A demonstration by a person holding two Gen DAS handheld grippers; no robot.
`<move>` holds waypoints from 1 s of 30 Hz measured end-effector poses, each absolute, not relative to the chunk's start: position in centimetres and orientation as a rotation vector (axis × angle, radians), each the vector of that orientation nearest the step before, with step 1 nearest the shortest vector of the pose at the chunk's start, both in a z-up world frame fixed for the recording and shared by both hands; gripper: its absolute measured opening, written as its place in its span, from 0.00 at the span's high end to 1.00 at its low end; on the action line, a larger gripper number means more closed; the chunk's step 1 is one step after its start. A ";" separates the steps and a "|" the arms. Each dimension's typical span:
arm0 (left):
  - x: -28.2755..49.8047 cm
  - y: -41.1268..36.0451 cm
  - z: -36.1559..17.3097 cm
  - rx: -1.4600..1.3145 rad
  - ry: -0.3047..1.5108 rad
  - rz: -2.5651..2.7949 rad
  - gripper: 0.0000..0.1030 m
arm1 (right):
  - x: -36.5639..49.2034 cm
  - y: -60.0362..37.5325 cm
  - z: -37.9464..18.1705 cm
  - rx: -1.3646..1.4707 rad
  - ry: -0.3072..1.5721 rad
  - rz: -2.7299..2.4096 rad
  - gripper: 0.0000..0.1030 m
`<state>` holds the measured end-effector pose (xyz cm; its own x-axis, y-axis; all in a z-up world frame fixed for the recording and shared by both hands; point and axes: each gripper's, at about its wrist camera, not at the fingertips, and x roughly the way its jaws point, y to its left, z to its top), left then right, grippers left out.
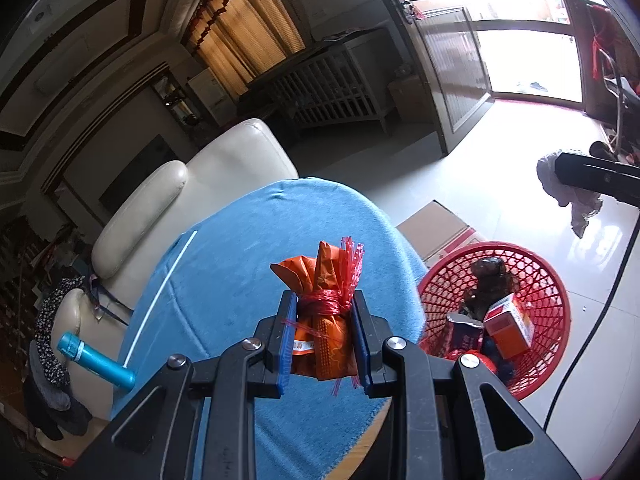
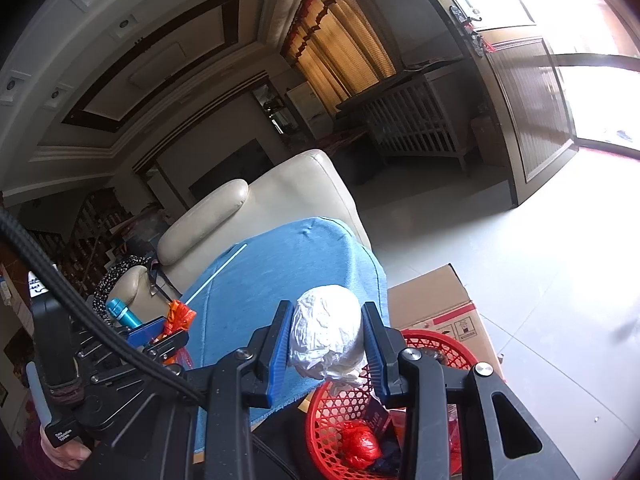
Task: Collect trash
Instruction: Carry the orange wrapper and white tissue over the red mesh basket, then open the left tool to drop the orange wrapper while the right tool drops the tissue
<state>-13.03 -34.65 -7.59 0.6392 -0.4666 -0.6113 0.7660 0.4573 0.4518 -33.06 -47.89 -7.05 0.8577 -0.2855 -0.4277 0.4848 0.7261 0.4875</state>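
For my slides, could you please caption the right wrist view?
Right gripper holds a crumpled white wad above the red basket, beside the blue-covered table.

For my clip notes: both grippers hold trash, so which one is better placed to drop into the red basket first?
Right, probably. The right gripper holds the white crumpled wad directly above the red basket rim. The left gripper, clamping the orange packet, is over the blue cloth, with the basket off to its right.

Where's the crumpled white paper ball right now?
In the right wrist view, the white paper ball sits clamped in the right gripper, past the blue tablecloth edge, above the red basket.
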 end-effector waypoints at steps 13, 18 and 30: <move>-13.9 -37.2 -8.9 0.779 0.480 -0.903 0.73 | -34.3 -49.2 -7.2 0.648 0.335 -0.498 0.64; -13.6 -38.1 -9.3 0.746 0.536 -0.993 0.71 | -34.6 -50.0 -7.3 0.651 0.341 -0.531 0.64; -11.8 -36.9 -9.4 0.642 0.569 -1.127 0.38 | -33.7 -50.6 -7.0 0.695 0.357 -0.522 0.39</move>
<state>-11.76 -36.86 -9.40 0.3279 -0.6319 -0.7023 0.9402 0.2909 0.1773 -33.74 -50.60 -7.00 0.8144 -0.3332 -0.4750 0.5636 0.6490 0.5110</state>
